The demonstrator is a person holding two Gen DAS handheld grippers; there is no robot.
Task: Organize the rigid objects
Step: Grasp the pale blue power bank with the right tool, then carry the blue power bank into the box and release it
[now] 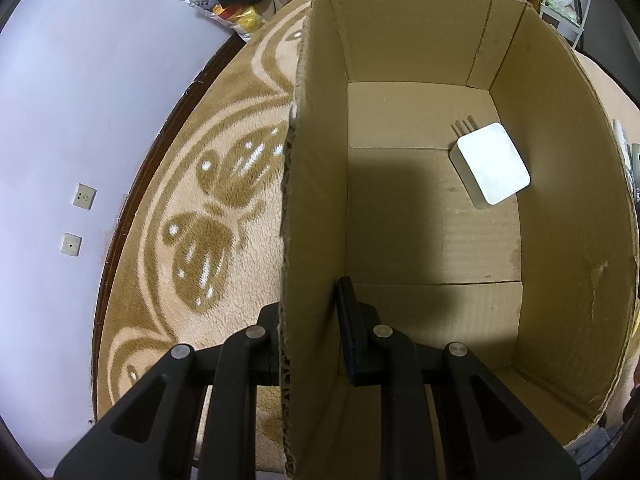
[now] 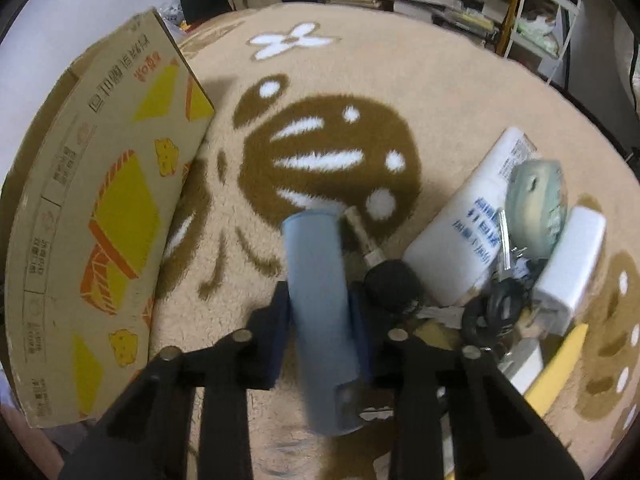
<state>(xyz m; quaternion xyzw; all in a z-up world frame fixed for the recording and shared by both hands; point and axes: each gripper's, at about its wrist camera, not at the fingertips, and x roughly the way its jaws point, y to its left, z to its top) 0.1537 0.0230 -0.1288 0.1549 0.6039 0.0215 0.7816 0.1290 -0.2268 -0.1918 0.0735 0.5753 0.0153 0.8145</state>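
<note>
Left gripper (image 1: pixel 310 340): fingers pinched on the near left wall of the cardboard box (image 1: pixel 316 200), one finger outside, one inside. Box interior fills the centre and right of the left wrist frame; on its floor, toward the right wall, lies a white adapter (image 1: pixel 494 164), prongs pointing to the upper left. Patterned beige-and-brown carpet (image 1: pixel 224 184) lies left of the box. Right gripper (image 2: pixel 320 320): clamped on a pale blue cylinder (image 2: pixel 320 304), held lengthwise at frame centre above the carpet. Printed outer face of the box stands at left of the right wrist frame. At right, a heap on the carpet: white tube (image 2: pixel 476 220), greenish round object (image 2: pixel 536 204), white block (image 2: pixel 568 268), black items (image 2: pixel 394 286).
</note>
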